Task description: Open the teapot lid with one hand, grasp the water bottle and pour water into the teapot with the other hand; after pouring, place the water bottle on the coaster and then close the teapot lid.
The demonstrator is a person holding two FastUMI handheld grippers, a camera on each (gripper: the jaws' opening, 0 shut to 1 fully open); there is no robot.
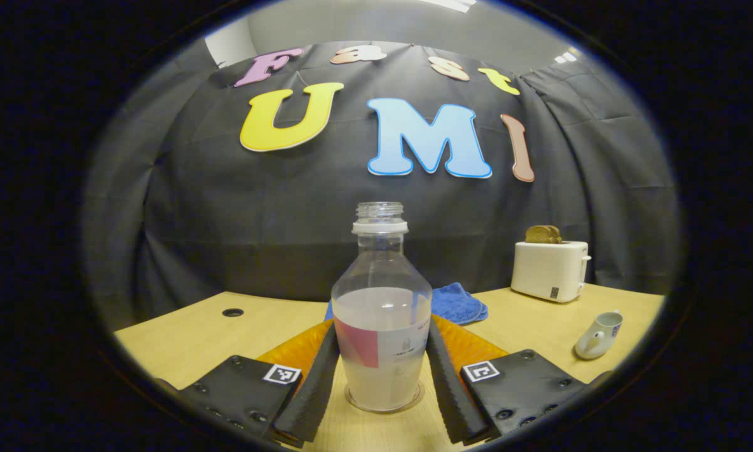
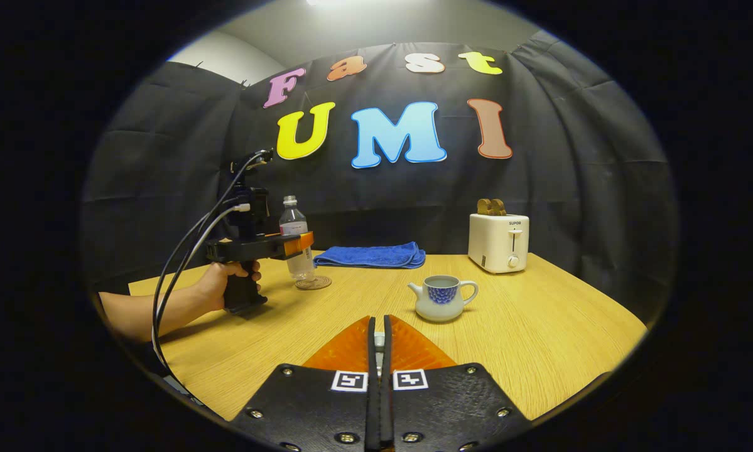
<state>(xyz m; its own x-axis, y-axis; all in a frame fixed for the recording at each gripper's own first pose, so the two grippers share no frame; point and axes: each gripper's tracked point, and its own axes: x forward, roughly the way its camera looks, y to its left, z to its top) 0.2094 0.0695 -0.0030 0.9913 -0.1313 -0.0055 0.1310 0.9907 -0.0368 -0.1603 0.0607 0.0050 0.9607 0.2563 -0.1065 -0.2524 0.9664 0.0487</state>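
Note:
A clear water bottle [image 1: 381,314], uncapped and about half full, stands upright on a round coaster [image 1: 415,399]. My left gripper [image 1: 382,326] is shut on it, one finger against each side. The right gripper view shows that same bottle [image 2: 296,232], the coaster [image 2: 313,283] and the left gripper [image 2: 288,246] held by a hand [image 2: 219,282]. The white teapot [image 2: 442,298] with a blue pattern sits lidless mid-table, also at the right of the left gripper view [image 1: 599,336]. My right gripper [image 2: 379,320] is shut low over the table's near side, with a small pale piece of the lid between its fingers.
A white toaster [image 2: 498,242] with bread in it stands at the back right. A folded blue cloth [image 2: 373,255] lies along the back, just behind the bottle. Cables hang from the left gripper. The wooden table [image 2: 539,326] has a small cable hole [image 1: 232,312] far left.

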